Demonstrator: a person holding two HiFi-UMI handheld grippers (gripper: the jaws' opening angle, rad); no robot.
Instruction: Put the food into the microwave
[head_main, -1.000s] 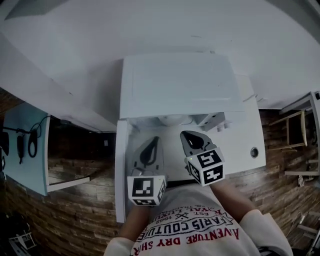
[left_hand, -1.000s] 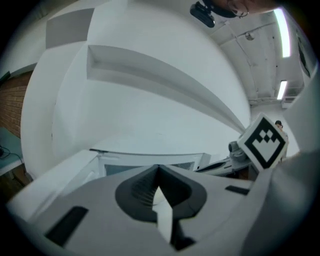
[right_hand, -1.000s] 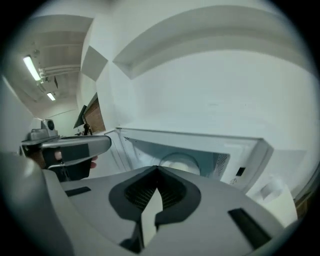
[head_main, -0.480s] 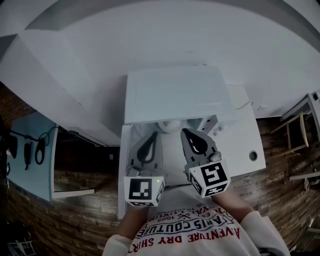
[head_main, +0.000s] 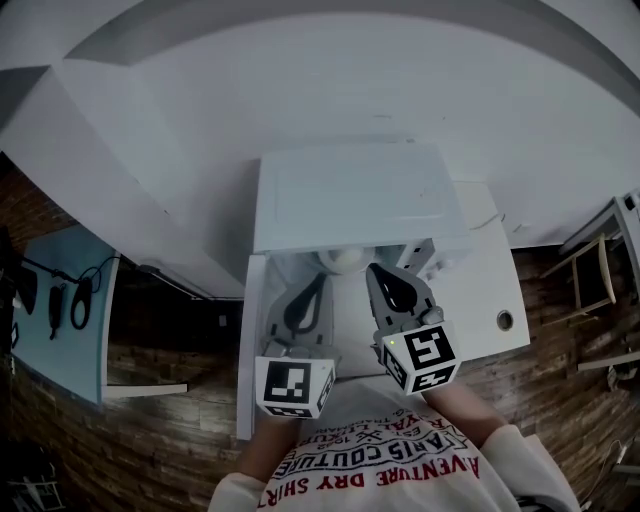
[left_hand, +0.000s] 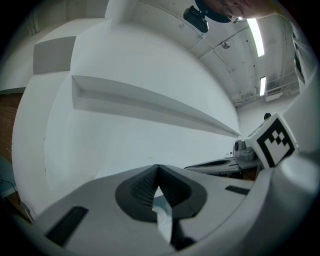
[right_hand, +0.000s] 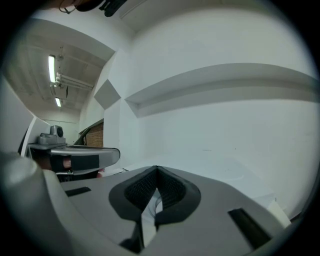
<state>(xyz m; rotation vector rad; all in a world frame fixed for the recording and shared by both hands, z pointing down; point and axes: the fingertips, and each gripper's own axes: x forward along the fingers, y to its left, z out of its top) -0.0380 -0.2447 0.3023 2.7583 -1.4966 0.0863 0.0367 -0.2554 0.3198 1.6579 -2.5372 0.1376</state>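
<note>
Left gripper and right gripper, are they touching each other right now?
Apart. Head view shows the left gripper and right gripper side by side, a clear gap and the white dish between their jaws.

White tabletop (head_main: 480, 300). We note a white microwave (head_main: 360, 195) standing on it along the far edge, toward the left corner, and a small round hole (head_main: 505, 320) near the right edge.
</note>
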